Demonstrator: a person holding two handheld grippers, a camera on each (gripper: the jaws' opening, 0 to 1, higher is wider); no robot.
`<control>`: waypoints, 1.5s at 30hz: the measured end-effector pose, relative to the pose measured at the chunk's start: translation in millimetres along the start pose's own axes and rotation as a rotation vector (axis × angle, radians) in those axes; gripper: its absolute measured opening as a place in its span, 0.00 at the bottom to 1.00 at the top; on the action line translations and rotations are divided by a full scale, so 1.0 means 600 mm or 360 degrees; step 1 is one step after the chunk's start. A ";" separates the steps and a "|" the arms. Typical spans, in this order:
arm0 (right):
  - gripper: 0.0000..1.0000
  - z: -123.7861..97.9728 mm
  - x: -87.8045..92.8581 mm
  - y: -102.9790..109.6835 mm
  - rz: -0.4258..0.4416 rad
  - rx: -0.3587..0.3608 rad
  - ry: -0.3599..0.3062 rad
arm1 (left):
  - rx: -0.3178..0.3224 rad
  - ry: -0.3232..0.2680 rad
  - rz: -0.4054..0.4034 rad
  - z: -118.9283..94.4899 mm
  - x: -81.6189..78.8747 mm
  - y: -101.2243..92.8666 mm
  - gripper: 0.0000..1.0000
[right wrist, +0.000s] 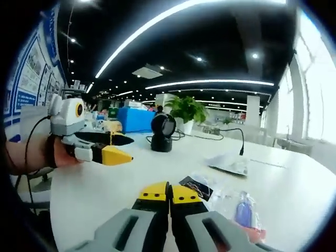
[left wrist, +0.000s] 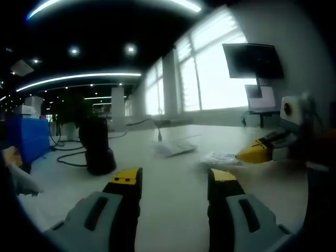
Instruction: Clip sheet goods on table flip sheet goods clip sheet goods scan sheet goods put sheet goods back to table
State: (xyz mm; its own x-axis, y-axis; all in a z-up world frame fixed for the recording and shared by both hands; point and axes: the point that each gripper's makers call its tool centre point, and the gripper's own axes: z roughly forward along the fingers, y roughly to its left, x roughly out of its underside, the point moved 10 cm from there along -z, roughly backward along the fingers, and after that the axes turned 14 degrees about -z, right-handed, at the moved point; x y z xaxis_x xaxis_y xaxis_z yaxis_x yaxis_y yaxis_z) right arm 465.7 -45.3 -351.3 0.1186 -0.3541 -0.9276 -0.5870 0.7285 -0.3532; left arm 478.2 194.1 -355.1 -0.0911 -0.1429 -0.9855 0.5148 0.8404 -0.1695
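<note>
Several flat packets lie on the white table (right wrist: 105, 194): a black one (right wrist: 195, 187), a clear one holding something blue (right wrist: 242, 209) and a white one (right wrist: 228, 163). In the left gripper view the white packet (left wrist: 173, 148) and a clear packet (left wrist: 218, 157) lie ahead. My left gripper (left wrist: 175, 181) is open over bare table, nothing between its jaws; a hand holds it (right wrist: 123, 148) at the left. My right gripper (right wrist: 169, 193) is shut and holds nothing, just short of the black packet. It comes in from the right (left wrist: 257, 152) beside the clear packet.
A black scanner on a stand (right wrist: 161, 132) (left wrist: 97, 147) sits mid-table with cables behind it. A blue box (right wrist: 134, 119) and a plant (right wrist: 186, 110) stand at the far side. A monitor (left wrist: 252, 60) hangs by the windows.
</note>
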 end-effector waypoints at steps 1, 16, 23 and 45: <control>0.00 -0.001 -0.002 -0.003 0.0004 0.0002 -0.0003 | 0.0001 0.0001 0.0000 0.000 0.000 0.000 0.42; 0.00 -0.030 -0.045 -0.084 0.0229 0.0143 -0.0131 | 0.0005 -0.0009 -0.0004 0.000 -0.001 0.000 0.42; 0.00 -0.039 -0.068 -0.118 0.0237 0.0233 -0.0184 | 0.0004 -0.0006 -0.0002 0.000 -0.001 0.000 0.42; 0.00 -0.064 -0.120 -0.164 0.0314 0.0391 -0.0328 | -0.0001 0.0001 0.0000 -0.001 0.000 0.000 0.42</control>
State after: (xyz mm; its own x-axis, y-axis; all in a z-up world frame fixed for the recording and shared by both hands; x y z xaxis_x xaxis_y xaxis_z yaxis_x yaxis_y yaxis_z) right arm 484.2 -114.3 -245.2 0.1958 -0.0853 -0.9769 -0.4081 0.8987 -0.1603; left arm 477.7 194.4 -355.0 -0.0917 -0.1429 -0.9855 0.5141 0.8408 -0.1698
